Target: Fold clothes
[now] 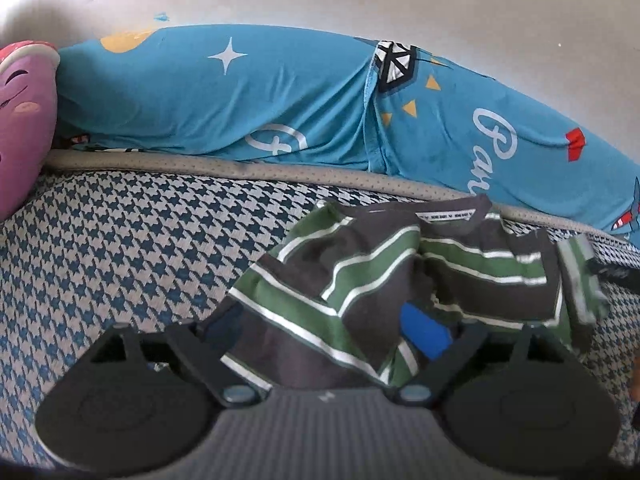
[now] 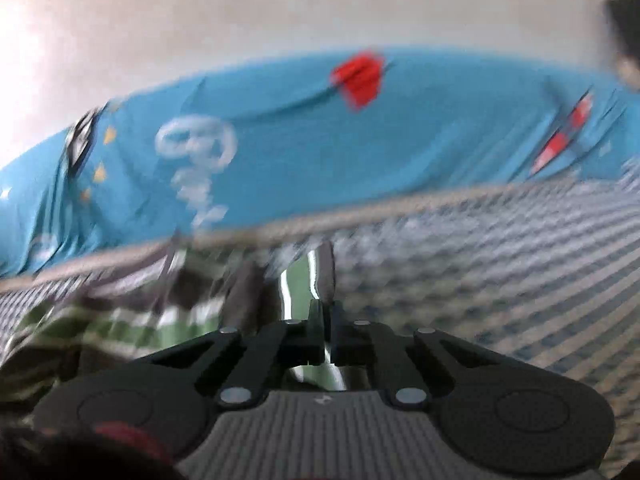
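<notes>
Blue bolster point(image 1: 224, 100) behind striped shirt point(image 1: 360, 280), seemingly.

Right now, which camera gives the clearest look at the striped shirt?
The left wrist view: the striped shirt lies sharp and nearly whole, crumpled on the houndstooth cover. The right wrist view is motion-blurred and shows only an edge of it, pinched in the right hand-held gripper.

Probably a home bedroom: houndstooth mattress point(image 1: 120, 240), blue printed bedding point(image 1: 240, 100) along the far wall, pink plush pillow point(image 1: 24, 120) left.
</notes>
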A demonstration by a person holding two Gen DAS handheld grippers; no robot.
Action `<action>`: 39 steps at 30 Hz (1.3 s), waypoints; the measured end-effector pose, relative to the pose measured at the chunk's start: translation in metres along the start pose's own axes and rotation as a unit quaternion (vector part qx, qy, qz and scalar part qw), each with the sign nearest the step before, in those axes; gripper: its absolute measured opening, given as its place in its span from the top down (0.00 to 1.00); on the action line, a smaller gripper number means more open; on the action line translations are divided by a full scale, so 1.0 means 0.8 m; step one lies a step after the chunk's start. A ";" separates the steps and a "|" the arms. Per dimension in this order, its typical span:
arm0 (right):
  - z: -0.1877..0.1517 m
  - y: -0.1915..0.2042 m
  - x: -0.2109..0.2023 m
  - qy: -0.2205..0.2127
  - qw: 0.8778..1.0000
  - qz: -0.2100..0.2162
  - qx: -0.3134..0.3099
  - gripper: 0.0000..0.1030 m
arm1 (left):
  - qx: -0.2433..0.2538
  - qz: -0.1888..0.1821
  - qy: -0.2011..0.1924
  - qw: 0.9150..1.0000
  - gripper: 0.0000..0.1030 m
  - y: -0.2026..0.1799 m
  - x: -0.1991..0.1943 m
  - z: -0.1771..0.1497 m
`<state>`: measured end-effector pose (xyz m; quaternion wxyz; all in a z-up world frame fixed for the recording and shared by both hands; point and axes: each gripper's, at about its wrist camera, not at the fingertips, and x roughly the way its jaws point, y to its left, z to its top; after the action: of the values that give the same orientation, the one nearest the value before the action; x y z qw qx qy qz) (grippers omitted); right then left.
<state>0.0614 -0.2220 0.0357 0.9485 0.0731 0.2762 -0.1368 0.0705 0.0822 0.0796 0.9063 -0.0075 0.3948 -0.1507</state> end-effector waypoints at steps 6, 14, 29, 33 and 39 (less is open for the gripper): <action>0.016 -0.049 -0.020 -0.048 0.991 -0.095 0.080 0.95 | -0.007 0.007 -0.003 1.000 0.06 0.007 -0.003 0.006; 0.015 -0.053 -0.030 -0.027 0.993 -0.052 0.098 0.94 | -0.040 0.031 -0.007 0.999 0.01 0.040 -0.007 0.020; 0.002 0.022 -0.074 0.016 0.993 0.081 0.089 0.86 | -0.068 0.022 0.046 0.996 0.01 0.105 0.011 0.004; -0.008 0.038 -0.089 0.032 0.989 0.113 0.088 0.85 | -0.084 0.015 0.060 0.995 0.01 0.124 0.016 -0.003; -0.034 0.053 -0.116 0.066 0.981 0.151 0.107 0.82 | -0.107 0.000 0.076 0.991 0.01 0.143 0.020 -0.013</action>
<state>-0.0143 -0.1555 0.0663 0.9248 0.2237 0.3073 -0.0155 0.1043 0.1880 0.0459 0.8674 -0.0930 0.4768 -0.1080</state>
